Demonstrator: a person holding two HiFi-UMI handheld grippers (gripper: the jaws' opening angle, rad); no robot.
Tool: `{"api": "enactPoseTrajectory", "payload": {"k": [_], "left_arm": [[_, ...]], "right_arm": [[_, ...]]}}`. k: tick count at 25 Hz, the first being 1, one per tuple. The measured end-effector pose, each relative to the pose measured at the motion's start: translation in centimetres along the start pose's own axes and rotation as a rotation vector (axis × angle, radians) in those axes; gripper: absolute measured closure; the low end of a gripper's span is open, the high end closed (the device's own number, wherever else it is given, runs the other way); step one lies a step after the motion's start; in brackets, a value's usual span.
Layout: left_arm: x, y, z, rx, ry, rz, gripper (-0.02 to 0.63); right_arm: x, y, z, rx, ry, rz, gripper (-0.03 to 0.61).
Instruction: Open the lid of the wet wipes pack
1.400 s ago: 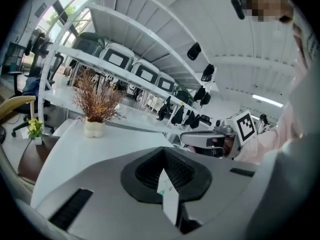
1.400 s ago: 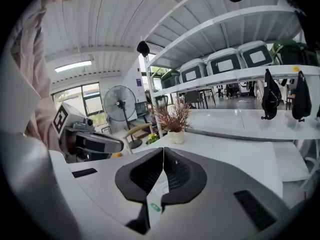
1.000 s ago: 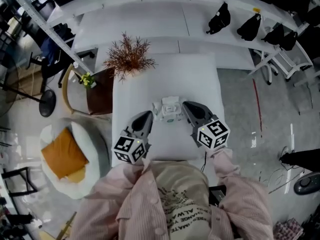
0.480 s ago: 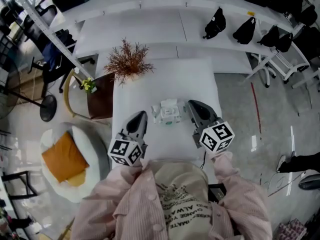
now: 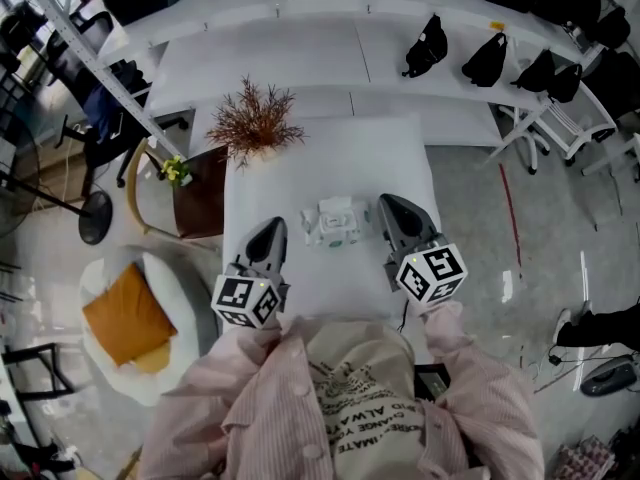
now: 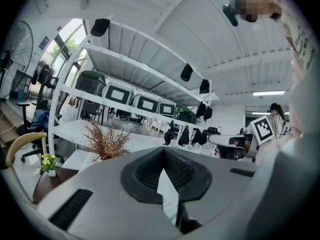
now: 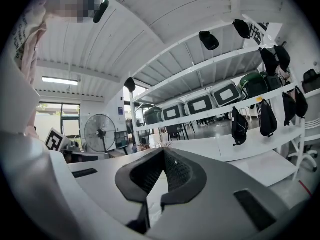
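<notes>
The wet wipes pack [image 5: 335, 223] lies flat near the middle of the white surface [image 5: 300, 158], apart from both tools. From the head view I cannot tell whether its lid is up or down; it is too small to read.

The left gripper [image 5: 270, 230] hangs at the pack's 9 o'clock and the right gripper [image 5: 388, 205] at its 3 o'clock. Both are near the pack but not touching it. Each gripper view shows its jaws closed tip to tip with nothing between them. A dried plant [image 5: 255, 118] stands at the pack's 11 o'clock, well clear.

As I judge it, the main risk is the pack itself. It looks soft and light, so a pull on the lid with nothing pinning the body would likely lift or drag the whole pack across the surface. Closed jaws cannot catch a small lid tab either; they would have to part first, or they would only shove the pack away. Pressing too hard on the body could squash it and skew the lid.
</notes>
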State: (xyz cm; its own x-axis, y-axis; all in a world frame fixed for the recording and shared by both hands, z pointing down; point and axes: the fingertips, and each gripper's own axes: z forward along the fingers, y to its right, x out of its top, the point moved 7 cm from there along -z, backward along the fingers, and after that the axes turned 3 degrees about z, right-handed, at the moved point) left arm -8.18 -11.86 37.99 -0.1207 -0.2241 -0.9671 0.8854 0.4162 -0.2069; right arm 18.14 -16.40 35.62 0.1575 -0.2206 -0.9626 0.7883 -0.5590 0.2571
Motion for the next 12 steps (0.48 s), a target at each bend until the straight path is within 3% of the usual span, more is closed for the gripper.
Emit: {"api": "enactPoseTrajectory", "payload": {"k": [12], "left_arm": [[-0.34, -0.68, -0.42, 0.01, -0.019, 0.003, 0.617]], "right_arm": [[-0.61, -0.76, -0.07, -0.012, -0.017, -0.015, 0.58]]}}
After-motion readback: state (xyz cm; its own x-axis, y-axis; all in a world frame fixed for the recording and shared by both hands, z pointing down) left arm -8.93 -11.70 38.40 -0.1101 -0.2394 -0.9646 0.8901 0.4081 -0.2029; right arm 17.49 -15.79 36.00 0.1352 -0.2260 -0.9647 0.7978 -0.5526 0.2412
